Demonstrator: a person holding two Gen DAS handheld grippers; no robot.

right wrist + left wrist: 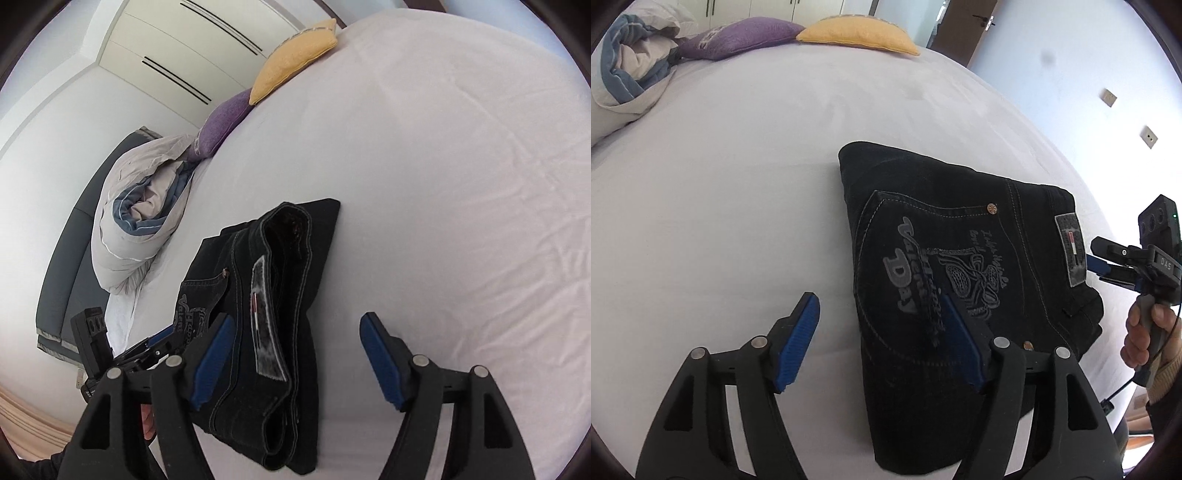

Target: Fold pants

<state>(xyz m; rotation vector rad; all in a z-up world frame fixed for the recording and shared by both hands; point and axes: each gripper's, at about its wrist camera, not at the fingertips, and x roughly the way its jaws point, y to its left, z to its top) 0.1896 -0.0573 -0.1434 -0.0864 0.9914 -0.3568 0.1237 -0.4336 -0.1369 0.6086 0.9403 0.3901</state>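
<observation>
Black jeans [960, 240] lie folded into a compact bundle on the white bed sheet [738, 184], back pocket embroidery facing up. My left gripper [877, 314] is open over the bundle's left edge: one pad hovers above the sheet, the other above the pocket. In the right wrist view the jeans [288, 258] show their waistband end and label. My right gripper [297, 325] is open astride that end, its right pad well away from the cloth. A hand holds the right gripper [1095, 254] at the waistband side. The left gripper [162, 338] shows beyond the jeans.
A yellow cushion [857, 35] and a purple cushion [738, 38] sit at the far edge of the bed. A rolled grey-and-blue duvet [140, 221] lies at the bed's side by a dark headboard [62, 266]. Wide sheet [443, 184] spreads around the jeans.
</observation>
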